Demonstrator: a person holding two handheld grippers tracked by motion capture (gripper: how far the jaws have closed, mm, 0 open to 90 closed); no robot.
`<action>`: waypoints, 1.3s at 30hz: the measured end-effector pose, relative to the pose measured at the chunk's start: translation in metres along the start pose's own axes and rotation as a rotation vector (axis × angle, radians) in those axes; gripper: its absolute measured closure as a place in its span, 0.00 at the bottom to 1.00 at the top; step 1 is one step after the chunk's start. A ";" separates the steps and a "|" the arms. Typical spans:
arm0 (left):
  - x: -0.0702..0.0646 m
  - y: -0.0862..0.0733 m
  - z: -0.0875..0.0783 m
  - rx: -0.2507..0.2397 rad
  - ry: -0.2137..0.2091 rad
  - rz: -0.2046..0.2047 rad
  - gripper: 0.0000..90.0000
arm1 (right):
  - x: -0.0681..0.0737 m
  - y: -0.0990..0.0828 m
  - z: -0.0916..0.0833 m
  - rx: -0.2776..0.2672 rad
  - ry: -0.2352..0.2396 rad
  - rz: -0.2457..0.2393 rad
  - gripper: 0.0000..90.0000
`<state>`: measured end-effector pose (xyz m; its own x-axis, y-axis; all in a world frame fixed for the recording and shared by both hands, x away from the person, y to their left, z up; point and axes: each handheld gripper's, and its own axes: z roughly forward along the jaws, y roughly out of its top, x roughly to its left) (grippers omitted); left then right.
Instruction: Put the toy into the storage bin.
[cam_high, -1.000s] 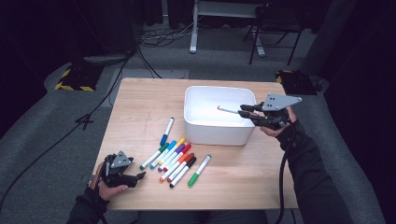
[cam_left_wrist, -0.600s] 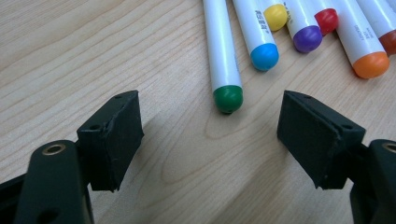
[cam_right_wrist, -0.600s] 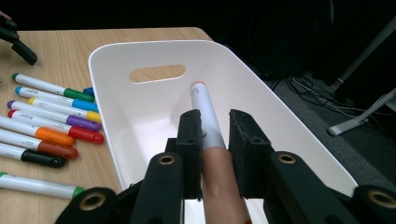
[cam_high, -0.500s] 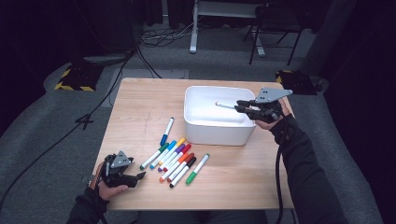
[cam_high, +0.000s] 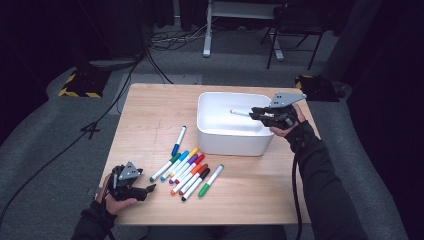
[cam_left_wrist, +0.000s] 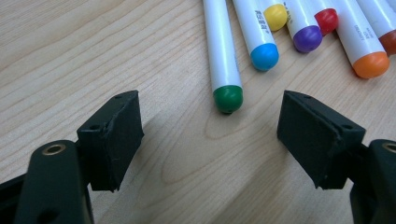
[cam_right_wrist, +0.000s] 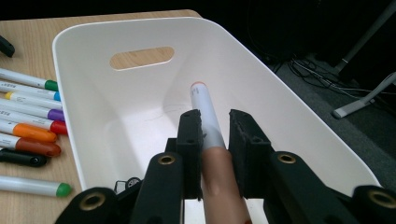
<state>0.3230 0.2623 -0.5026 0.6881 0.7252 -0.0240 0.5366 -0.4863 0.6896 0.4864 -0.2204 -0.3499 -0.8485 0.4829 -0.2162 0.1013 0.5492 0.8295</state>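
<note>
Clamped on a white marker with a pinkish cap (cam_right_wrist: 208, 122), the right gripper (cam_high: 263, 114) has slid in over the white plastic bin (cam_high: 215, 142), toward nine o'clock; release comes next. Left gripper (cam_high: 145, 190) idles, jaws apart.

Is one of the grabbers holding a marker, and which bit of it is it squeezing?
Yes. The right gripper pinches a marker near its pale pink cap, over the white bin. The left gripper is open, holding nothing.
</note>
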 end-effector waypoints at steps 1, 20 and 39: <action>0.000 0.000 0.000 0.000 0.000 0.001 0.25 | -0.001 -0.001 0.001 0.001 0.001 0.002 0.83; 0.000 0.000 0.000 0.000 0.000 0.001 0.25 | -0.006 -0.015 0.018 0.122 0.022 0.009 0.83; 0.000 0.000 0.000 0.000 -0.006 0.000 0.24 | -0.007 -0.015 0.030 0.298 0.074 -0.029 0.83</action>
<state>0.3230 0.2620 -0.5027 0.6906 0.7227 -0.0282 0.5370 -0.4863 0.6893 0.5068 -0.2116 -0.3761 -0.8875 0.4197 -0.1903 0.2154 0.7428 0.6339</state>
